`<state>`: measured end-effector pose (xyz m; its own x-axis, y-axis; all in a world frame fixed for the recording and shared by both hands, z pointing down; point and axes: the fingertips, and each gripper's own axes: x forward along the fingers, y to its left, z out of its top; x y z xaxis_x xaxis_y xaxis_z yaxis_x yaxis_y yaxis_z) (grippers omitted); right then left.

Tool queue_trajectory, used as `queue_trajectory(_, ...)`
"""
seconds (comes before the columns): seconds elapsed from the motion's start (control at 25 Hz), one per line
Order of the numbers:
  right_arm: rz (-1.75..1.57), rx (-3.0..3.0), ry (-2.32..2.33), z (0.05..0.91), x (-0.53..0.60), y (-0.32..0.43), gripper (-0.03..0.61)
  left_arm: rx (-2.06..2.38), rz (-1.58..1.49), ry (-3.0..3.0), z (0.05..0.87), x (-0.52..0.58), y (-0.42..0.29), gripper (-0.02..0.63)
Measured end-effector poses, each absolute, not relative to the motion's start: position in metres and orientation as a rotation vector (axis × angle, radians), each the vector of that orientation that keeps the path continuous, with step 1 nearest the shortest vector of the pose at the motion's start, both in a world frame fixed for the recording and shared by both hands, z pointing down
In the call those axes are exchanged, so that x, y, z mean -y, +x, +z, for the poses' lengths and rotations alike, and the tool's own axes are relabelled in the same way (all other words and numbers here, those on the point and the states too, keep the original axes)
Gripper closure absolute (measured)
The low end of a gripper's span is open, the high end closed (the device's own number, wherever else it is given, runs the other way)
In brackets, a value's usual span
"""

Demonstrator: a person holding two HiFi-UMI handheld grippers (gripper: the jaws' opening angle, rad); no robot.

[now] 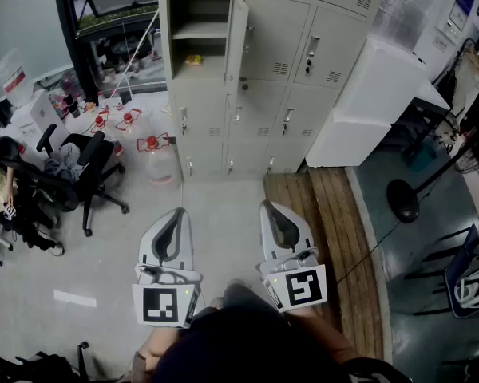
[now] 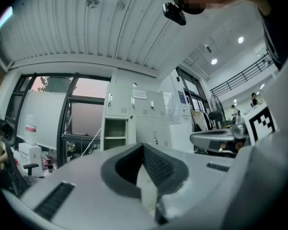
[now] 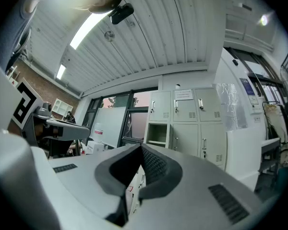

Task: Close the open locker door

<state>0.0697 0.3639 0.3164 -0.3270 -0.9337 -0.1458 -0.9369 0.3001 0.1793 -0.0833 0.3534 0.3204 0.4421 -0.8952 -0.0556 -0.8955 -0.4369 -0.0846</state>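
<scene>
Water jugs (image 1: 158,152) and an office chair (image 1: 86,170) stand on the floor left of the lockers (image 1: 303,62); a white cabinet (image 1: 375,102) stands at their right. The door (image 1: 236,45) hangs open at the bank's upper left, well beyond both grippers. The left gripper (image 1: 178,212) and right gripper (image 1: 267,206) are each pressed together, holding nothing.

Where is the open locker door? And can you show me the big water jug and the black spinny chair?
open locker door (image 1: 237,46), head view, on the middle of the swung-out door panel.
water jug (image 1: 161,166), head view, on its clear body.
black chair (image 1: 98,164), head view, on its dark backrest.
</scene>
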Motion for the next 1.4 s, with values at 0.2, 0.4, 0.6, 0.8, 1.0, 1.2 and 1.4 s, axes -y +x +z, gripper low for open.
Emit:
queue_trajectory(0.2, 0.344, -2.508, -1.791, 0.314, -0.354, 0.067, 0.563, -1.557, 0.055, -2.593, 0.315, -0.347, -0.073, 0.612)
queue_trajectory(0.4, 0.335, -2.517, -1.738, 0.311, -0.328, 0.065, 0.561, -1.579, 0.013, -2.595, 0.320, -0.323, -0.071, 0.612)
queue_trajectory(0.6, 0.307, -2.532, -1.673, 0.309, -0.283, 0.068, 0.549, -1.567, 0.022, -2.623, 0.323, -0.282, -0.058, 0.612)
queue_trajectory(0.8, 0.300, -2.554, -1.625, 0.302, -0.226, 0.075, 0.502, -1.572, 0.035, -2.592, 0.312, -0.226, -0.048, 0.612)
queue_trajectory(1.0, 0.286, -2.574, -1.592, 0.294, -0.169, 0.091, 0.502, -1.600, 0.042, -2.577, 0.301, -0.173, -0.032, 0.612)
queue_trajectory(1.2, 0.273, -2.592, -1.546, 0.290, -0.119, 0.106, 0.502, -1.637, 0.054, -2.557, 0.295, -0.128, -0.018, 0.612)
queue_trajectory(1.4, 0.281, -2.613, -1.490, 0.286, -0.078, 0.117, 0.502, -1.704, 0.060, -2.498, 0.290, -0.088, -0.009, 0.612)
